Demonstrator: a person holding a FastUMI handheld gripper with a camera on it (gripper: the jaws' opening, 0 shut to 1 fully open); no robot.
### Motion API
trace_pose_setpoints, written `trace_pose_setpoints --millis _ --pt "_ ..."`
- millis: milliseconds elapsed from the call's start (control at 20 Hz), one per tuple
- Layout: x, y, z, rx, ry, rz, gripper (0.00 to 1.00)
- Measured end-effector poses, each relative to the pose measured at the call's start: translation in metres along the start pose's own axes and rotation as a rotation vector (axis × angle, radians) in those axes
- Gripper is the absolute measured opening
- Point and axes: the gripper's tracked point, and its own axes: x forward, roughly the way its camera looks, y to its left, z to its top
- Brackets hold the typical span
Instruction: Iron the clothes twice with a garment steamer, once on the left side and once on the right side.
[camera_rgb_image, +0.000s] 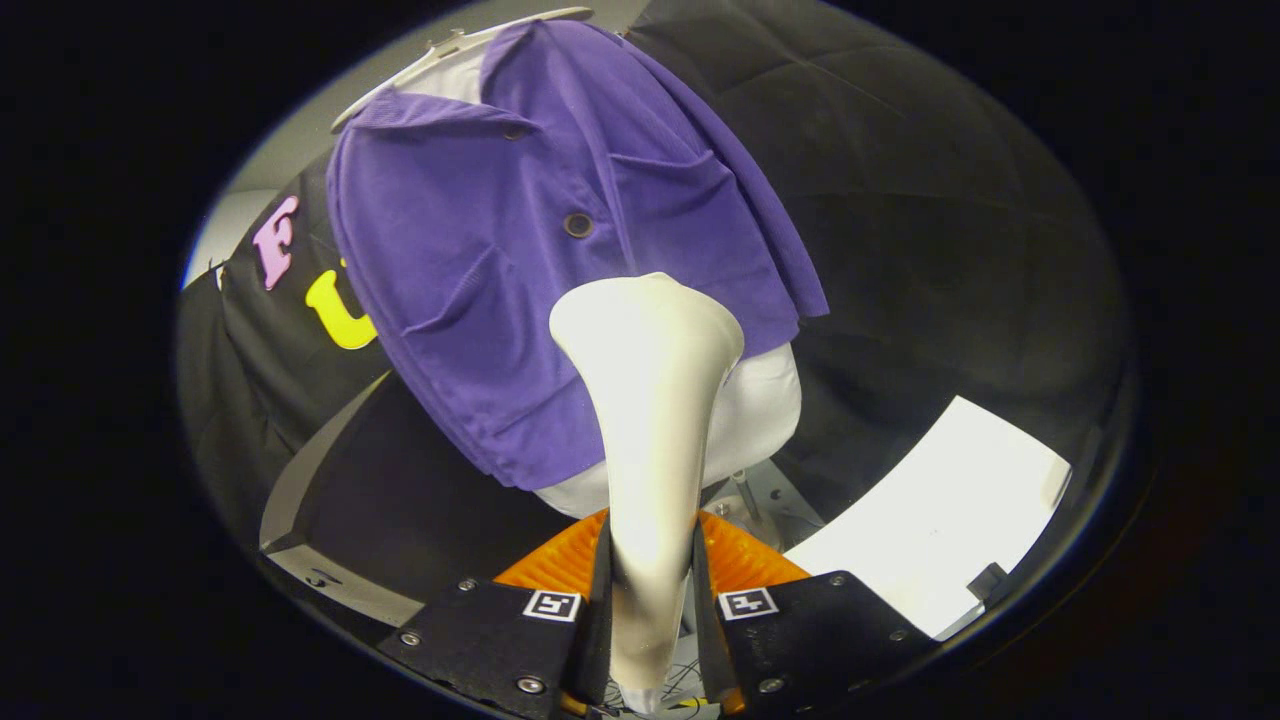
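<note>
Black-draped booth, steamer between fingers

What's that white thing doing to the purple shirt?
That white thing is a garment steamer. A hand-held gripper has both fingers squeezed on its handle, so the wide head points up at the purple shirt. The shirt is on a white mannequin in front of a black cloth wall. The head sits near the middle of the shirt's lower front; whether it touches the cloth is hard to tell.

Plain purple shirt, cream-white garment steamer, white mannequin torso.
</note>
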Motion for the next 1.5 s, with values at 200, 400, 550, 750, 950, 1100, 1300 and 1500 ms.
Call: trace_pose_setpoints --millis 200,400,550,750,950,1100,1300,1500 --pt "-0.058 0.039 0.011 -0.064 -0.057 0.087 0.36" --pt "-0.115 0.064 0.013 -0.114 -0.110 0.148 0.36" --pt "-0.164 0.082 0.015 -0.138 -0.170 0.179 0.35" --pt "-0.221 0.107 0.012 -0.181 -0.219 0.225 0.36" --pt "-0.249 0.122 0.005 -0.210 -0.282 0.239 0.35" --pt "-0.261 0.132 -0.007 -0.228 -0.284 0.253 0.35" --pt "-0.268 0.148 -0.027 -0.264 -0.265 0.282 0.35" --pt "-0.275 0.159 -0.033 -0.298 -0.289 0.320 0.36"
